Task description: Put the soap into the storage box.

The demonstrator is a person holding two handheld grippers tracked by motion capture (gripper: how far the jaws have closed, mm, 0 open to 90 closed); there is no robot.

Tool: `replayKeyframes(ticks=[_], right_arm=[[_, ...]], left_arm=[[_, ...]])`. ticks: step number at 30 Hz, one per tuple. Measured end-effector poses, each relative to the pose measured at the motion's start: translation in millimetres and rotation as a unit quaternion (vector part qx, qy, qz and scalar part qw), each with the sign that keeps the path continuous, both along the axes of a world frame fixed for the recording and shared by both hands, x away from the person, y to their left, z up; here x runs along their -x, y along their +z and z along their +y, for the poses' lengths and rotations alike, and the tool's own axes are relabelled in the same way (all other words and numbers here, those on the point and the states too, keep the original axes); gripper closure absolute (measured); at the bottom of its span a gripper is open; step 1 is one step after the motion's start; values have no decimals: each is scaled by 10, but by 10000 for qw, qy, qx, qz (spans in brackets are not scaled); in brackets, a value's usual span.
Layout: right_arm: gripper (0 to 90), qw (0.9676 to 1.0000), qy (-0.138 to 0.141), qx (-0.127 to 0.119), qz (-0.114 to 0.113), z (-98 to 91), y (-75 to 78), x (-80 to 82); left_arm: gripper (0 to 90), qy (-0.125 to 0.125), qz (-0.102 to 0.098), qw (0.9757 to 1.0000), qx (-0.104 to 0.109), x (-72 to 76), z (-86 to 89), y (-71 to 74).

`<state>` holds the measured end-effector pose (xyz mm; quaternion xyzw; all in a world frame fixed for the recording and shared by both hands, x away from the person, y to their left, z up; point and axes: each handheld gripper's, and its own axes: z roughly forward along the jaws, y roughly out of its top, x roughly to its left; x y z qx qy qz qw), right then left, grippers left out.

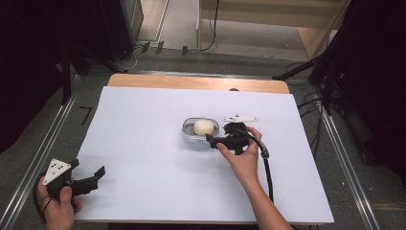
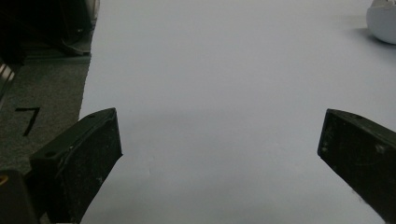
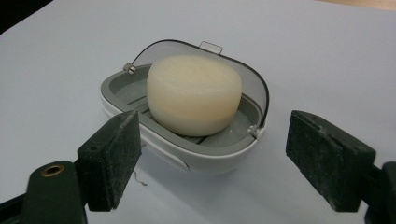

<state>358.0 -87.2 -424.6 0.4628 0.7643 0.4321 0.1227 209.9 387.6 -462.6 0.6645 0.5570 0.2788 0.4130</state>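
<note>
Soap (image 3: 194, 94) in open box (image 3: 187, 149) is seen up close btw. spread right gripper (image 3: 212, 163); left gripper (image 1: 88, 179), spread too, is held at sheet's (image 1: 143, 143) near-left corner.

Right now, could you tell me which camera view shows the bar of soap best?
The right gripper view: the soap sits close and unobstructed in its open case. The high view shows it small; the left gripper view catches just the case's edge.

The high view is looking forward and down over the whole table (image 1: 143, 191) from the person's side. The left gripper view is skimming low across the sheet, catching the dish (image 2: 384, 21) far off. The right gripper view is sitting close to the same dish (image 3: 187, 154), looking slightly down.
</note>
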Motion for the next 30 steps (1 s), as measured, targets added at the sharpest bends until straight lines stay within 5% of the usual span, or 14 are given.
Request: replayKeyframes(ticks=[30], right_arm=[[183,9998,-176,-3,76,-538,-189,278]], left_arm=[[3,12,8,10000,-18,-2,-3,0]])
